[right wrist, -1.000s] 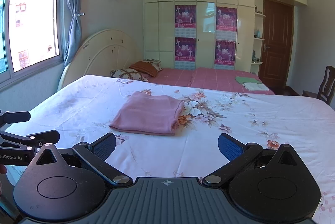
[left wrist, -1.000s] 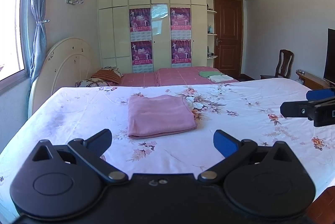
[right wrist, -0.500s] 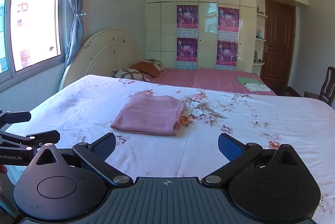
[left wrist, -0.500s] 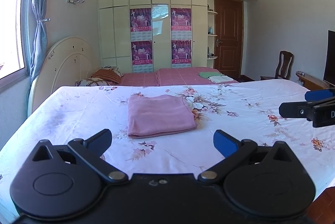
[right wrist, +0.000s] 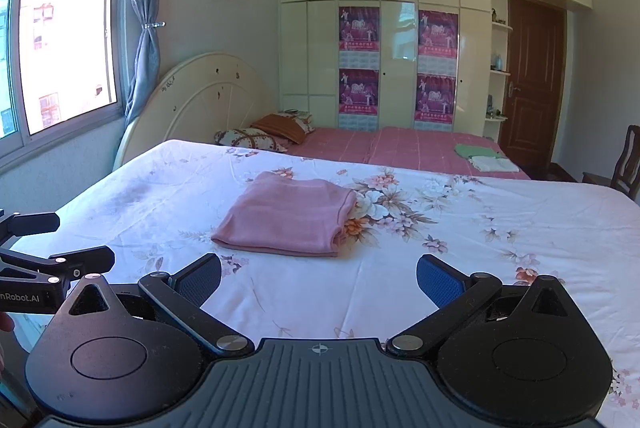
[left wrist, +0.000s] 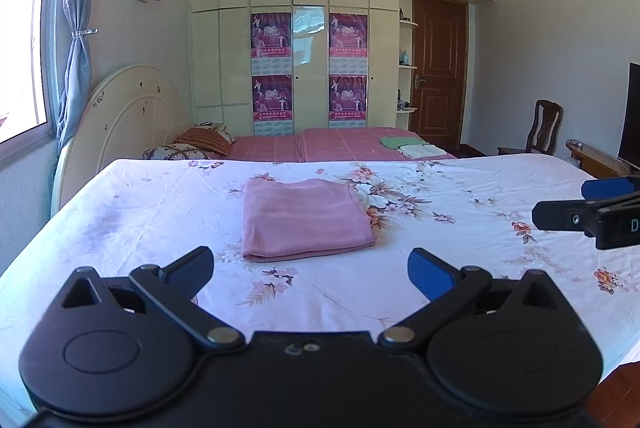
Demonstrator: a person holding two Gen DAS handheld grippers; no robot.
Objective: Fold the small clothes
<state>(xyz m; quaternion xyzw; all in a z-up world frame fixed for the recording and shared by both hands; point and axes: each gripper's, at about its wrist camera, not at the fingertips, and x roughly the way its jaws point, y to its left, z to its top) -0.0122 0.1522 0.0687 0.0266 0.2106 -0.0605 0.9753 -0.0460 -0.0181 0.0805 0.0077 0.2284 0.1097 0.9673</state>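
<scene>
A pink garment (left wrist: pixel 304 218) is seen folded into a flat, near-square packet on the floral bedsheet (left wrist: pixel 460 188), lying ahead of both sets of jaws and touched by neither. In the left wrist view its slightly longer axis runs away from the jaws, with the thick folded edge nearest them. In the right wrist view it sits ahead and a little left of centre, turned at an angle, its layered open edges facing right. The cloth looks soft and smooth, with few wrinkles. The left gripper (left wrist: pixel 310 274) is held with jaws wide apart and empty. The right gripper (right wrist: pixel 318 278) is likewise spread wide, gripping nothing.
</scene>
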